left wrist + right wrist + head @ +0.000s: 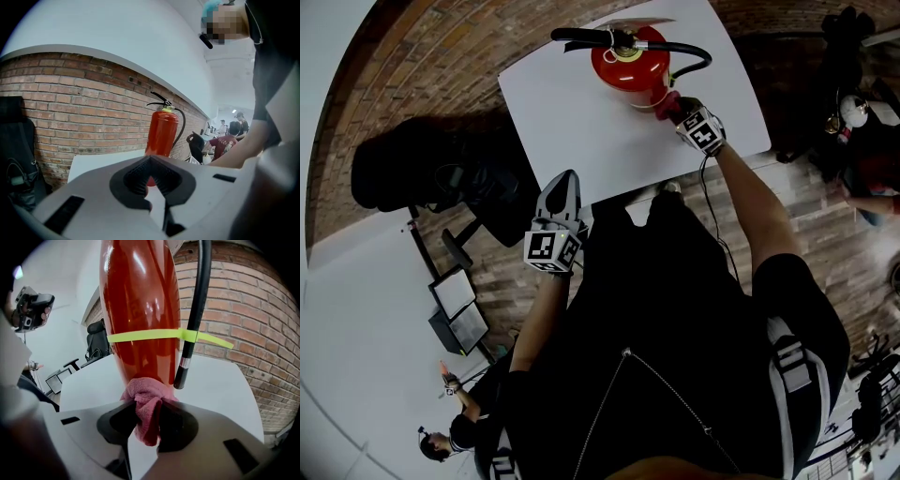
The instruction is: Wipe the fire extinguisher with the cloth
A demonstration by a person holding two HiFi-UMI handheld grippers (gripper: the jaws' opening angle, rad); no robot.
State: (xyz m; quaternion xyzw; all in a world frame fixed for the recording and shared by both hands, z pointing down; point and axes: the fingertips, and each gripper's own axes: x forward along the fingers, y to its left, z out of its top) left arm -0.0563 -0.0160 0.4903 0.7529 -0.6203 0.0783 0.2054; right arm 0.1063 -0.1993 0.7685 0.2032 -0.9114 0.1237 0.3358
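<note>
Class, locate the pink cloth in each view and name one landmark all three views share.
Head view: pink cloth, upper centre, beside the fire extinguisher.
Left gripper view: not in it.
Right gripper view: bottom centre, clamped in the right tongs.
Shared landmark: the fire extinguisher.

light: dim, indoor | glare: streaks on fire extinguisher (140, 310) | edges: fisheye-bent, dark vignette | foreground: blurred

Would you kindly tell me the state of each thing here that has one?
Fire extinguisher: upright on the white table.
Hose: hanging down, strapped by a yellow band.
Cloth: bunched, pressed low against the extinguisher.
Right gripper: shut on the cloth.
Left gripper: shut, empty.
</note>
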